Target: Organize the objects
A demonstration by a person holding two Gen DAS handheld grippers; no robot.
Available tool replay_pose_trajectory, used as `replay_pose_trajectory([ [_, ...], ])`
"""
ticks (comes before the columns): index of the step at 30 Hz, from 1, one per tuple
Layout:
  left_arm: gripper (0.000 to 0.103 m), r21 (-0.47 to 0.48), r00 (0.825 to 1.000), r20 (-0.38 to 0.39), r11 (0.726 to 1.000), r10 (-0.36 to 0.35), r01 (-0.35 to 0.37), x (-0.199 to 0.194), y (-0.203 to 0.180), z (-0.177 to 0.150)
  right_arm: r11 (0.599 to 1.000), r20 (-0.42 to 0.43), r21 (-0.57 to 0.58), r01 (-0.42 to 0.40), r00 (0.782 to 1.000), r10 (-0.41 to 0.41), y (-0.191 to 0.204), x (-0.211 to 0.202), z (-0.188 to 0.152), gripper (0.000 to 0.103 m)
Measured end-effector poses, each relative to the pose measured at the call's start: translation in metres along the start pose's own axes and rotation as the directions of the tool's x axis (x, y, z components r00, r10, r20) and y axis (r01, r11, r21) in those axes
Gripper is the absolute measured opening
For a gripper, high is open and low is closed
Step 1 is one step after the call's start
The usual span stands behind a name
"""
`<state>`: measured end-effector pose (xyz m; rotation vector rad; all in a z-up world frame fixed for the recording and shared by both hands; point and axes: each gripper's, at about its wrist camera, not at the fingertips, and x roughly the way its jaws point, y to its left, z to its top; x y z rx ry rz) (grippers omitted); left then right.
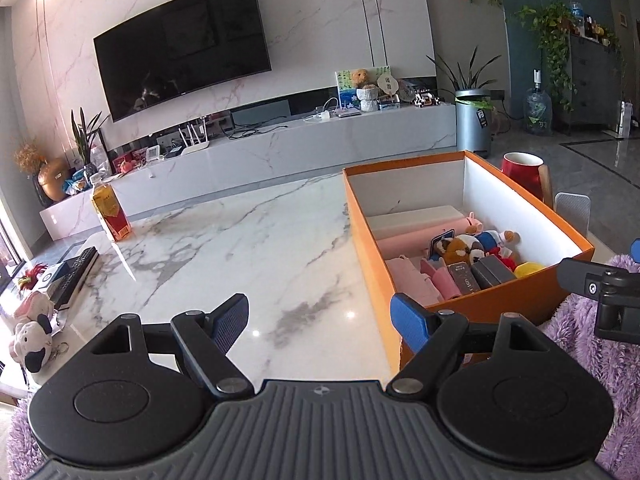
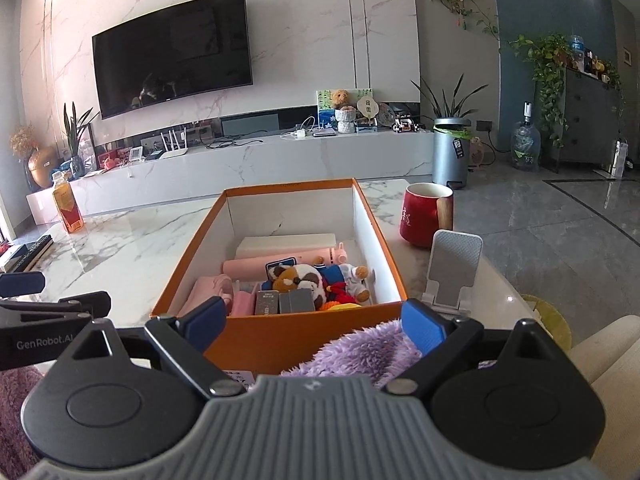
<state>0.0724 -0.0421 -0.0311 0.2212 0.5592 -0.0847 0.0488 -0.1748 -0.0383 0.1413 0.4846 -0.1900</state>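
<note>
My right claw (image 2: 316,320) hangs spread and empty right at the near short wall of the open orange cardboard box (image 2: 304,332), whose long axis runs straight away from me on the white marble counter (image 2: 132,240). My left claw (image 1: 320,320) is likewise spread and empty, with that box off to its right. Plush toys (image 2: 300,278) and small cases crowd the box's near end, so I judge my right claw the nearer one.

Marble tabletop (image 1: 248,240) left of orange box (image 1: 362,240) open; mug (image 2: 424,216), stand (image 2: 454,266) crowd right
</note>
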Motion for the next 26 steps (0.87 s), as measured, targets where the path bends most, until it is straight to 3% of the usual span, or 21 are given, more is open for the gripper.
replay_pose_trajectory([
  [8, 0.092, 0.009, 1.0, -0.006, 1.0, 0.009, -0.009, 0.0002, -0.0006, 0.003, 0.998, 0.021, -0.066, 0.004, 1.0, -0.003, 0.0065, 0.0026, -0.0052, 0.095],
  [26, 0.092, 0.009, 1.0, -0.004, 1.0, 0.01, -0.01, -0.0008, -0.0006, 0.0037, 0.996, 0.018, -0.094, 0.004, 1.0, -0.002, 0.0081, 0.0037, -0.0101, 0.096],
])
